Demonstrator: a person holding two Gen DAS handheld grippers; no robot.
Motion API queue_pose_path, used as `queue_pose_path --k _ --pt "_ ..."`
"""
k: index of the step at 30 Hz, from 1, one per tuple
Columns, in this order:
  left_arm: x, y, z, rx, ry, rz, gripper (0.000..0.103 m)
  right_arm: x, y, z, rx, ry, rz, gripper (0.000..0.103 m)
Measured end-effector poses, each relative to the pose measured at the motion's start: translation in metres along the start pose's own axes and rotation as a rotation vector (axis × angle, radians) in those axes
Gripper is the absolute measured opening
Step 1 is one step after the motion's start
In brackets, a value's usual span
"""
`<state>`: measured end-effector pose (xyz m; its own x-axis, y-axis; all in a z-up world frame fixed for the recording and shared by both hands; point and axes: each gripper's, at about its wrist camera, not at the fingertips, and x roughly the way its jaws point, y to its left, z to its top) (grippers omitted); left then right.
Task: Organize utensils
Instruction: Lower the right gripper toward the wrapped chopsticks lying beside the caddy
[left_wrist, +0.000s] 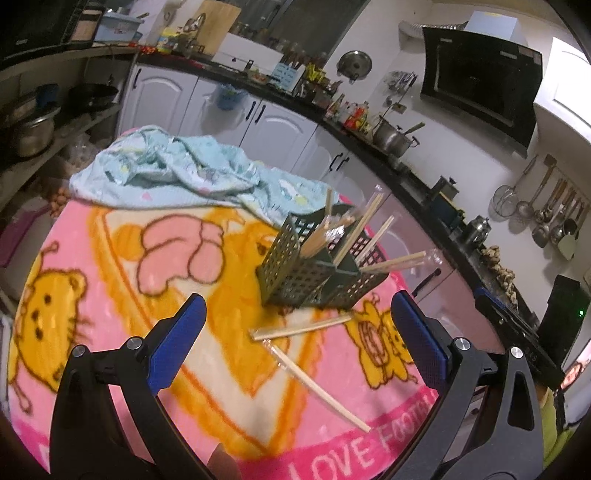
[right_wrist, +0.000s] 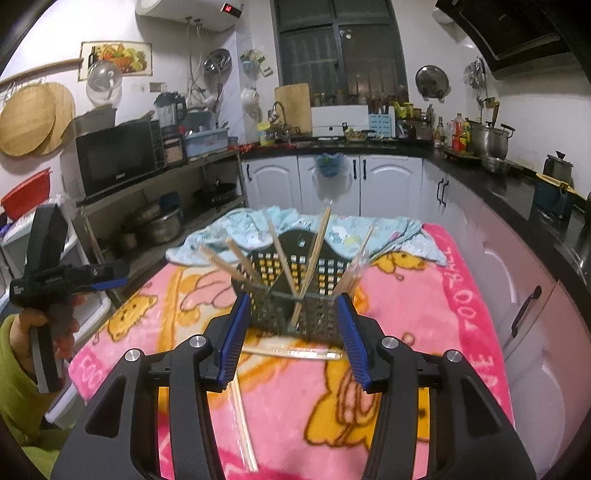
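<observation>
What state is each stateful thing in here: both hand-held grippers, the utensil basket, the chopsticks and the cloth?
Left hand-held gripper: open, empty.
Right hand-held gripper: open, empty.
Dark green perforated plastic basket: upright, holding several chopsticks.
Two wrapped wooden chopstick pairs: lying loose on the pink cartoon blanket.
Light blue patterned cloth: crumpled behind the basket.

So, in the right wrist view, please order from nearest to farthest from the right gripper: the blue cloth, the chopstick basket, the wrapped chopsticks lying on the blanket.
From the right gripper:
1. Wrapped chopsticks, lying flat just ahead, between the fingertips.
2. Chopstick basket, standing right behind them, centre.
3. Blue cloth, bunched at the table's far edge, behind the basket.
</observation>
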<state>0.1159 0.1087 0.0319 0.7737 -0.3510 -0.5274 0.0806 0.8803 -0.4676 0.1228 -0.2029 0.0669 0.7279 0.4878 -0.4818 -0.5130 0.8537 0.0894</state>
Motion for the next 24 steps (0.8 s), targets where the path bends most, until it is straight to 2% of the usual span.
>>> queue_pose_path --k 13,18,19,21,24 --pt "0.036 0.021 -0.025 -0.03 0.116 0.03 0.092 0.029 0.025 -0.043 -0.037 0.14 0.052 0.046" --pt "0.062 0.038 -0.035 -0.079 0.191 0.028 0.065 0.051 0.044 -0.06 -0.082 0.203 0.083 0.046" --pt "0.067 0.042 -0.036 -0.093 0.206 0.02 0.063 0.056 0.047 -0.062 -0.091 0.215 0.089 0.046" --pt "0.078 0.049 -0.039 -0.13 0.239 -0.006 0.051 0.07 0.054 -0.069 -0.107 0.251 0.107 0.046" --pt "0.096 0.06 -0.042 -0.189 0.284 -0.041 0.045 0.088 0.061 -0.077 -0.12 0.293 0.127 0.046"
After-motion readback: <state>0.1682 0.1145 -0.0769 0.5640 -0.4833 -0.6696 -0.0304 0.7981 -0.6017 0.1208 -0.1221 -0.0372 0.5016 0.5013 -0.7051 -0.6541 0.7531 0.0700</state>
